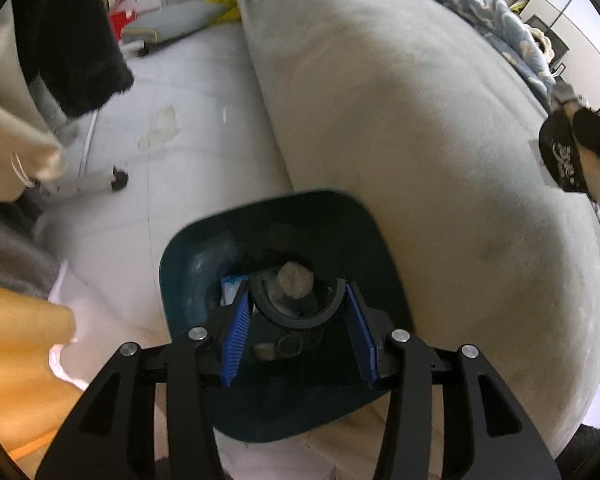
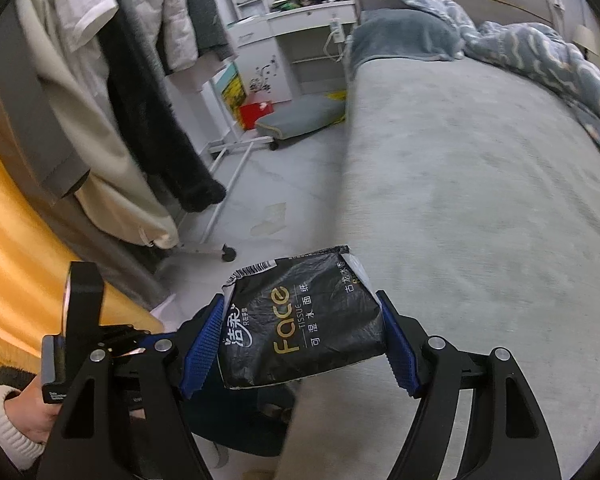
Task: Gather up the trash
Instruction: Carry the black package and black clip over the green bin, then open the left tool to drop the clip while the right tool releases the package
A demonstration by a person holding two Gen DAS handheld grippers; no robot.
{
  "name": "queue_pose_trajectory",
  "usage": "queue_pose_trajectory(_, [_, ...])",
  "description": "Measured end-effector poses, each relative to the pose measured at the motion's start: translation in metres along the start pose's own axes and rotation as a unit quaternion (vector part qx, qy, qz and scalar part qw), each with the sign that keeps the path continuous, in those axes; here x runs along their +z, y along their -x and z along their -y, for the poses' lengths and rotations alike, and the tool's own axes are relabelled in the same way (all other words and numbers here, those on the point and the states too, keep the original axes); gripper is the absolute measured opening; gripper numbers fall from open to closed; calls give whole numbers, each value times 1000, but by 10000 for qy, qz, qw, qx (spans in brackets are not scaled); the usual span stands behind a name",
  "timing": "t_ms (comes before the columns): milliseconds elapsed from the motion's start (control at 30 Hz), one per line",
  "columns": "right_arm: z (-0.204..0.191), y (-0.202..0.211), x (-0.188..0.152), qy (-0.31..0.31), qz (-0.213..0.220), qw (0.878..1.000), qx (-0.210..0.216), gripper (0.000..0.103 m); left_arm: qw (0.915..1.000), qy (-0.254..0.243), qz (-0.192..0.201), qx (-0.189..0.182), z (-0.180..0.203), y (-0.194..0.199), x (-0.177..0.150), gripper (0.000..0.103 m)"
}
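Left tongs (image 1: 298, 320) clamp the bin's (image 1: 188, 264) handle; scraps already inside. Right tongs (image 2: 302, 344) grip a black tissue pack (image 2: 300, 320), with the bin at 6 o'clock below it. Judging: drop into the bin remains. Bed (image 2: 460, 200) shows no other trash.

A grey bed (image 2: 480, 184) fills the right wrist view from one to five o'clock, a blue patterned quilt (image 2: 548, 52) lying at two o'clock.

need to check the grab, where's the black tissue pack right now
In the right wrist view the black tissue pack sits low and central, clamped between the blue pads of the right tool, just above the bed's near edge.
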State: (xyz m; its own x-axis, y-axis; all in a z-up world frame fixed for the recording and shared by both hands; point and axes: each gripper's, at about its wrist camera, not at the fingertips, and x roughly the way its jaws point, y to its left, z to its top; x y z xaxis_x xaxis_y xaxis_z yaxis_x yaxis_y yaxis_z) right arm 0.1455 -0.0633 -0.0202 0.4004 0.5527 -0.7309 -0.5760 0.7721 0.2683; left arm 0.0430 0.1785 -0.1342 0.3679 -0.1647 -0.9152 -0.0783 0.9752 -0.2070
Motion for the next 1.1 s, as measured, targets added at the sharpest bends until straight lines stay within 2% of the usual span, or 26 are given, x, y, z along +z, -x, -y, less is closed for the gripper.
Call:
queue_pose_trajectory(267, [-35,-30,5,255,-183,9993,191,74,9992,114,-384,-27,-23,-7,-15,50])
queue_pose_trajectory(433, [-47,-46,5,311,-307,9987,258,74,9963,370,-715,-301,-39,-17,-17,50])
queue_pose_trajectory(600, [-58,-62,2,390,-460,9977,319,74,9943,344,-908,-442,-44,-23,-18,52])
queue_pose_trajectory(767, [-67,-78,-3,486,-683,9958,373,74,9947,280,-893,-430,-51,-21,-20,68])
queue_pose_trajectory(1100, [-79,-114,-19,590,-1162,9911,278,74,9976,215,-486,-449,-68,-4,-18,72])
